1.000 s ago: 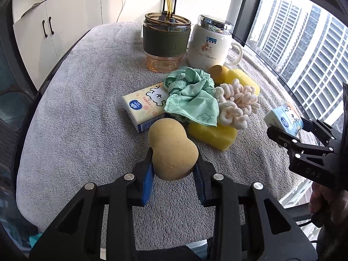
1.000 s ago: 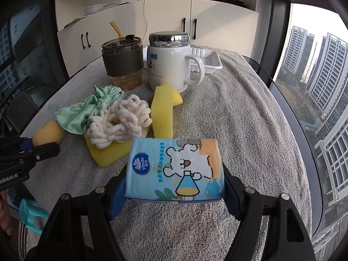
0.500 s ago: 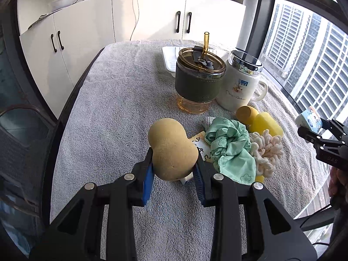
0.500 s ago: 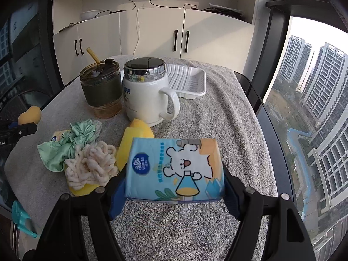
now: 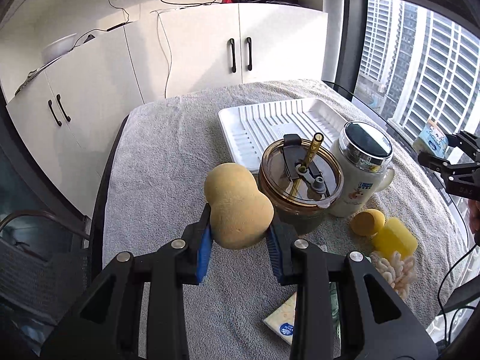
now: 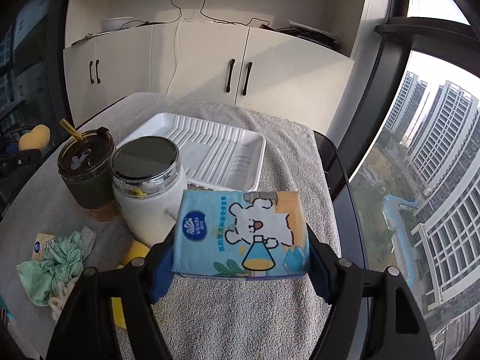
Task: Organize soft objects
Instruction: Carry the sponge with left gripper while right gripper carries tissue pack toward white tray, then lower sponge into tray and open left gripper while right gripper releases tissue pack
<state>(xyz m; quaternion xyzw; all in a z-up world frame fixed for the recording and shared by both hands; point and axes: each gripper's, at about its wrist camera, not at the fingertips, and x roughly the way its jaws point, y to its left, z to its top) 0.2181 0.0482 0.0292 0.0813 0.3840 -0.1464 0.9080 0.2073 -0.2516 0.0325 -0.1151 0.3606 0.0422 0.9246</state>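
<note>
Left wrist: sponge [image 5: 237, 207] upright (long axis leaning left), clamped in left claw [image 5: 238, 240].

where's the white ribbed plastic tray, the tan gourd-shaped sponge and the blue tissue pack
white ribbed plastic tray [image 5: 270, 120], left wrist view, ribbed floor
tan gourd-shaped sponge [image 5: 237, 207], left wrist view, body
blue tissue pack [image 6: 243, 234], right wrist view, printed face

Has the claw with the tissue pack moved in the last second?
Yes. The right claw with the tissue pack has gone forward toward the white tray, which now looks nearer, while the mug sits right beside the pack.
</note>
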